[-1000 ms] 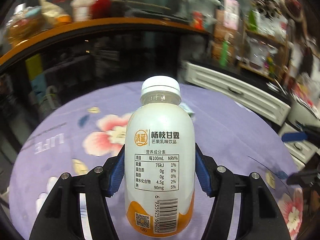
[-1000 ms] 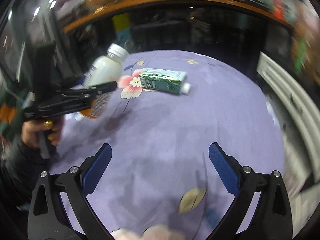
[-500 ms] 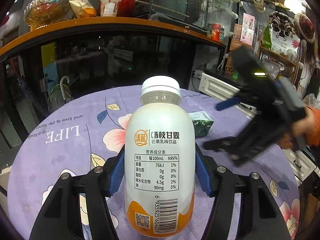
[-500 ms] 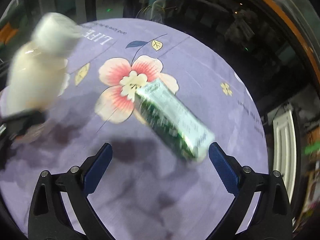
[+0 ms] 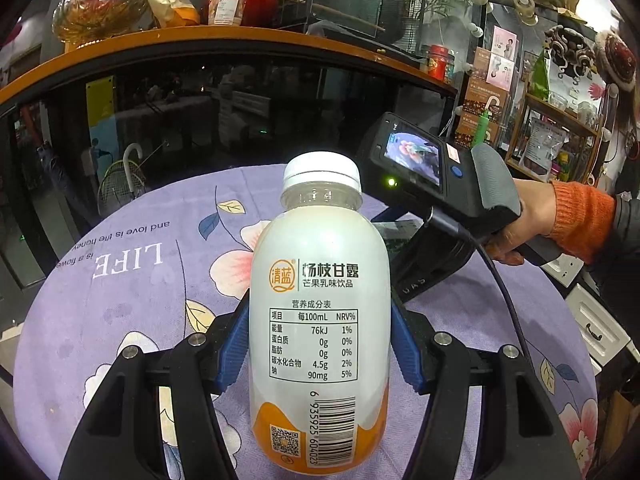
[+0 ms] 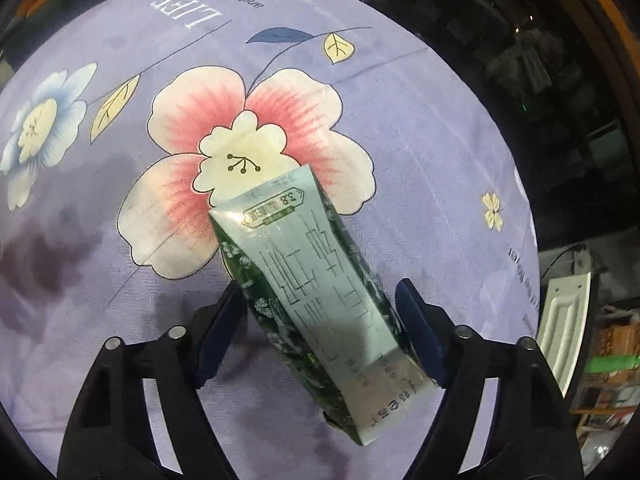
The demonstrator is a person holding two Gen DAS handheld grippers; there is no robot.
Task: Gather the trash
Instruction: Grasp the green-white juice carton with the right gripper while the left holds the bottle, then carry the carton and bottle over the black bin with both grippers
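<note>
My left gripper [image 5: 319,354] is shut on a white drink bottle [image 5: 319,320] with a white cap and orange base, held upright above the purple flowered tablecloth [image 5: 132,292]. My right gripper [image 6: 320,320] is open, with its blue pads on either side of a green drink carton [image 6: 316,292] that lies flat on the tablecloth [image 6: 120,264]. The left pad is close to the carton's edge and the right pad stands a little apart. In the left wrist view the right gripper's body [image 5: 436,200] and the hand holding it show behind the bottle, which hides most of the carton.
An orange-edged shelf [image 5: 224,40] with a glass bowl, a cup and bags runs behind the round table. Dark glass cabinets stand below it. White drawers [image 5: 596,328] and cluttered shelves stand to the right.
My right gripper has moved down and forward over the carton, which now lies between its pads. The left gripper keeps hold of the bottle and has hardly moved.
</note>
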